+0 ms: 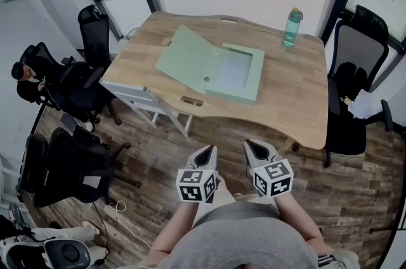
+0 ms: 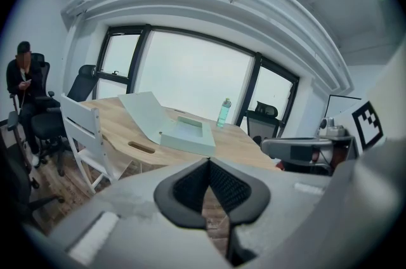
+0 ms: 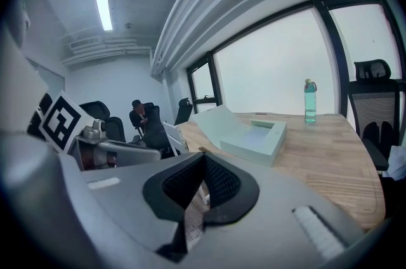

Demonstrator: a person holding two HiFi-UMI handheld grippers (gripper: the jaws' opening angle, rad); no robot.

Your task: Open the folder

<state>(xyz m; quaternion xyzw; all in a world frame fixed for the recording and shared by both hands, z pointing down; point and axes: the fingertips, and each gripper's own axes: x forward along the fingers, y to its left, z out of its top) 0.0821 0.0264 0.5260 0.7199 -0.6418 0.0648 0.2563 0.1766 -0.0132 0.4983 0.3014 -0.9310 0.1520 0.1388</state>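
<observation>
A pale green box folder (image 1: 223, 69) lies on the wooden table (image 1: 293, 96) with its lid swung open to the left and raised at a slant. The same folder (image 2: 171, 124) shows far ahead in the left gripper view, and the folder (image 3: 250, 132) sits ahead in the right gripper view too. My left gripper (image 1: 206, 154) and right gripper (image 1: 255, 150) hover side by side over the floor, well short of the table's front edge. Both are shut with nothing between the pads (image 2: 219, 182). Neither touches the folder.
A teal water bottle (image 1: 292, 27) stands at the table's far right. A white chair (image 1: 151, 101) is tucked in at the left edge. Black office chairs (image 1: 353, 80) flank both sides. A person (image 1: 28, 77) sits at the far left. A cable (image 1: 120, 214) lies on the floor.
</observation>
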